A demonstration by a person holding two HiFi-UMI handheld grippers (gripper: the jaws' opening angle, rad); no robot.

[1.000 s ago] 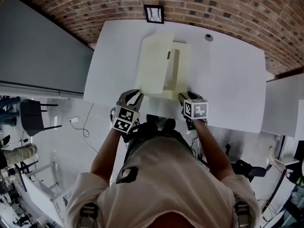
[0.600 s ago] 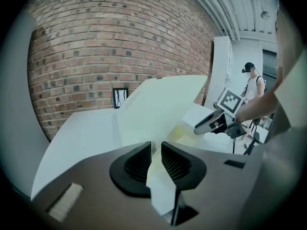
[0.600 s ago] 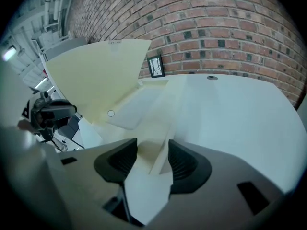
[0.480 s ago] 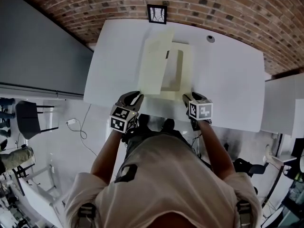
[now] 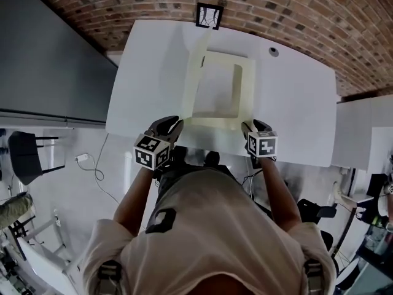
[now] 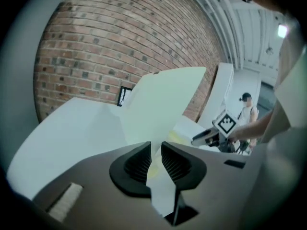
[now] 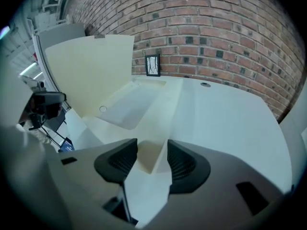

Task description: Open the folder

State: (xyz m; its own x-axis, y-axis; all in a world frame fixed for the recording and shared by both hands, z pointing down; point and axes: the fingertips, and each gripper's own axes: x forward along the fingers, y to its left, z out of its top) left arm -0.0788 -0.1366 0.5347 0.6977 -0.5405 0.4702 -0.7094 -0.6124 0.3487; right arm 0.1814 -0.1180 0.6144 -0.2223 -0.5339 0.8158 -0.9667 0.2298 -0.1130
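Your left hand-held gripper [image 5: 174, 123]: clenched on the near edge of the cover [image 6: 163, 104], with the thin sheet running between the ribbed pads [image 6: 139, 163].

Your right hand-held gripper [image 5: 250, 125]: released. The jaws stand apart with the folder's near right corner between them, and the pads are not closed on it.

Folder [image 5: 218, 91]: cream, lying on the white surface [image 5: 295, 103] close to its near edge, straight in front of you, between your two grippers. The base lies flat and has a recessed middle panel.

Cover: raised and standing near upright along the folder's left side. In your head view it shows almost edge-on. In the right gripper view it rises as a broad pale sheet at the left.

Frame [image 5: 209, 15]: black-edged, at the far edge of the surface against the brick wall [image 5: 276, 5], just beyond the folder's far end.

Disc [image 5: 273, 51]: small and round, on the far right part of the surface, well apart from the folder.
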